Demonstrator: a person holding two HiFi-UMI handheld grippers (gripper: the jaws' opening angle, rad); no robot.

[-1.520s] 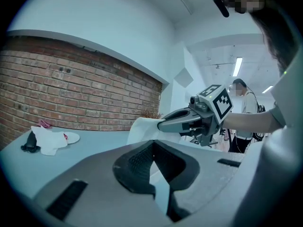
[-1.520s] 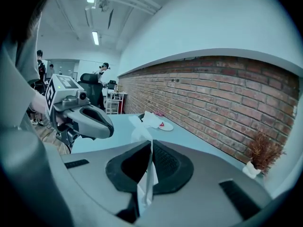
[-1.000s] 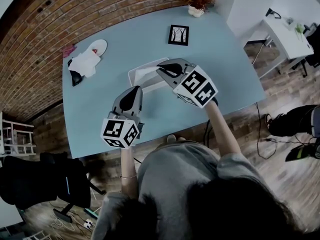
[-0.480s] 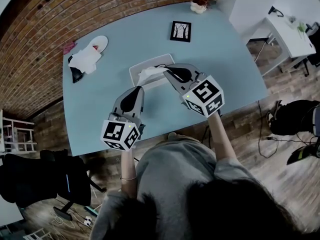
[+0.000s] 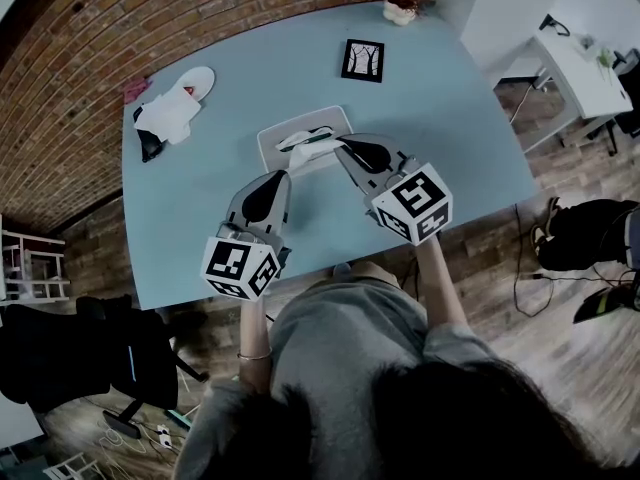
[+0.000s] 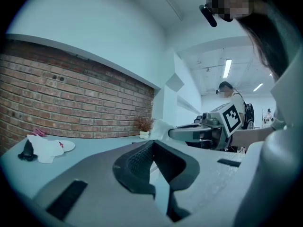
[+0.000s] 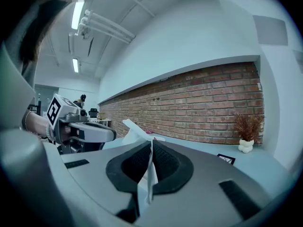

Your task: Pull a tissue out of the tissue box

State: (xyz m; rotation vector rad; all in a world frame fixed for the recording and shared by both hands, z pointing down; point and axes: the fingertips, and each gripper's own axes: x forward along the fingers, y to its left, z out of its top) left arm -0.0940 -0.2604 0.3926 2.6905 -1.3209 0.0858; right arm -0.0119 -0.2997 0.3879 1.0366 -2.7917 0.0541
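The pale tissue box [image 5: 332, 120] lies flat on the blue table [image 5: 460, 118], just beyond both grippers. A white tissue [image 5: 300, 152] rises from its slot. My right gripper [image 5: 338, 146] is over the box's near right part, shut on that tissue. In the right gripper view the tissue [image 7: 134, 128] is pinched between the dark pads of the right gripper [image 7: 151, 143] and sticks out ahead. My left gripper [image 5: 277, 175] hovers just short of the box, shut and holding nothing. In the left gripper view, the left gripper [image 6: 152, 143] faces the right gripper [image 6: 171, 134] and the tissue [image 6: 160, 126].
A framed picture [image 5: 362, 60] and a potted plant [image 5: 402, 8] stand at the table's far side. A white plate with crumpled cloth [image 5: 175, 113] and a black object [image 5: 150, 148] lie far left. A brick wall [image 5: 80, 88] borders the left; a black chair [image 5: 90, 358] stands near left.
My right gripper has drawn back toward the person from over the box, with the tissue coming up out of the slot. The left gripper has stayed about where it was.
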